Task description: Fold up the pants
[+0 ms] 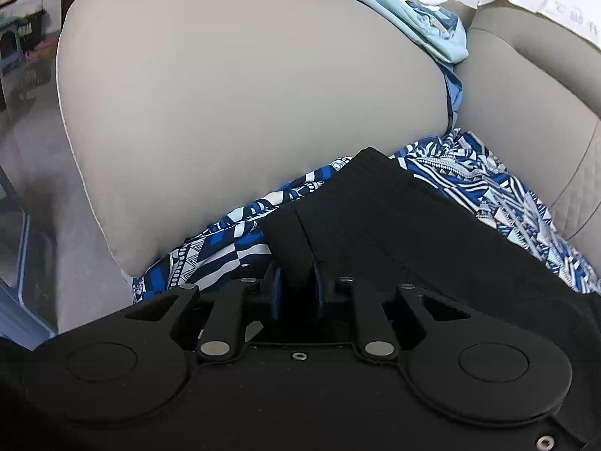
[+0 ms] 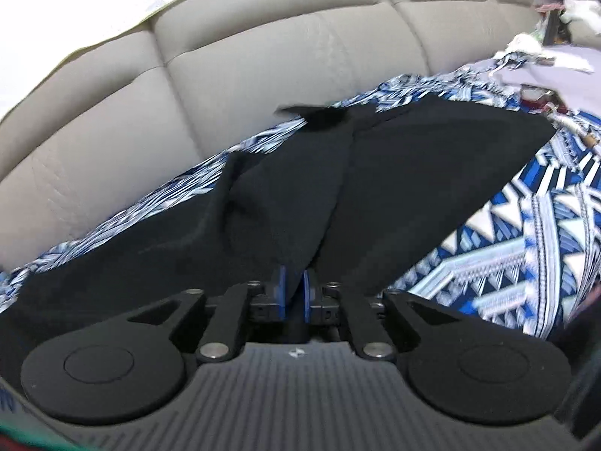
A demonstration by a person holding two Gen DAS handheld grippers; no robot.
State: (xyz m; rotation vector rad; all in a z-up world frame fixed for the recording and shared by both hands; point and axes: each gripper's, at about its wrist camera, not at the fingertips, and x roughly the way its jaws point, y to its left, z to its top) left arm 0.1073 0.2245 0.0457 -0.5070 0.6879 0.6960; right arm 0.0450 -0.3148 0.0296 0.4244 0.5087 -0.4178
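The black pants (image 1: 394, 225) lie on a blue and white patterned cloth (image 1: 225, 251) spread over a beige sofa. My left gripper (image 1: 296, 285) is shut on the ribbed waistband end of the pants, its blue pads pinching the fabric. In the right wrist view the black pants (image 2: 413, 173) stretch away from me across the patterned cloth (image 2: 526, 255). My right gripper (image 2: 295, 289) is shut on a bunched fold of the pants, which rises in a ridge from the pads.
A beige sofa armrest (image 1: 244, 94) bulges right in front of the left gripper. Light blue clothes (image 1: 420, 18) hang over its far end. The quilted sofa back (image 2: 225, 75) runs behind the pants. Loose clothes and hangers (image 2: 544, 64) lie at the far right.
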